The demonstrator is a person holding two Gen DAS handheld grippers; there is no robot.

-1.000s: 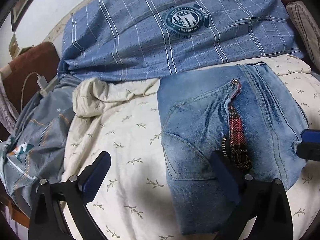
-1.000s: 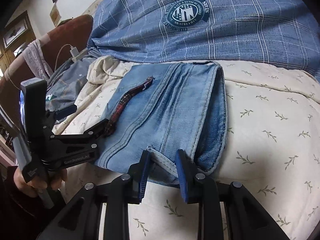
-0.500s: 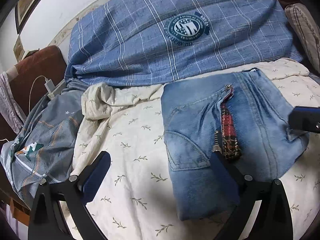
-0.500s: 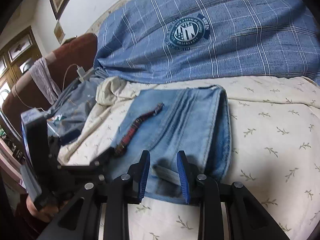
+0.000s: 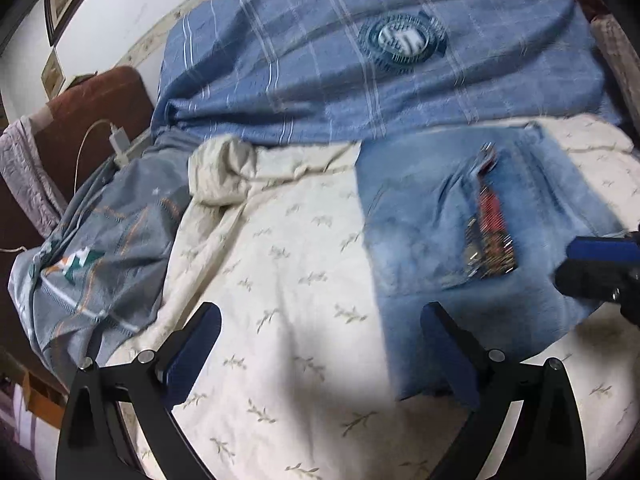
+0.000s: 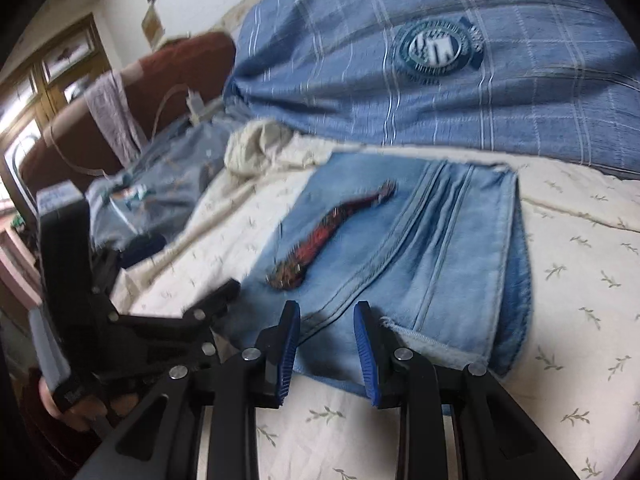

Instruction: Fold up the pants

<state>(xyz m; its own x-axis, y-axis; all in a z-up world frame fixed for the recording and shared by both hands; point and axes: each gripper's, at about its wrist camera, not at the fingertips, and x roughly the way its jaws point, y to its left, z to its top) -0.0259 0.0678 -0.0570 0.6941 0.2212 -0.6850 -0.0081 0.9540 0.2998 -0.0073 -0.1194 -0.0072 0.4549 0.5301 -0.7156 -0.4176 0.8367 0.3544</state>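
The left tongs [image 5: 320, 354] stand wide open with nothing between the fingers: one finger sits over bare sheet, the other over the near corner of the jeans. The right tongs [image 6: 327, 354] are only narrowly parted, and their blue pads [image 6: 290, 350] hang just short of the jeans' frayed near edge; no cloth is pinched between them.

The pants [image 6: 420, 264], light blue jeans, lie folded into a compact, roughly rectangular bundle on the bed, a stack of layered edges showing along their right side in the right wrist view. In the left wrist view the same bundle [image 5: 448, 248] lies ahead and to the right of the left tongs, with a back pocket facing up. A strip of red plaid lining with a zipper [image 6: 332, 236] lies exposed across the top of the denim.

Under the jeans is a cream sheet [image 6: 580, 300] printed with small leafy sprigs. Beyond it rests a blue checked pillow [image 6: 440, 80] bearing a round crest. To the left lies a grey-blue garment [image 5: 100, 264], beside a bunched corner of the sheet. Further left stand a brown chair [image 5: 92, 120] and a white charger with its cable [image 5: 119, 142]. A hand [image 6: 76, 404] grips the left tongs' handle in the right wrist view.
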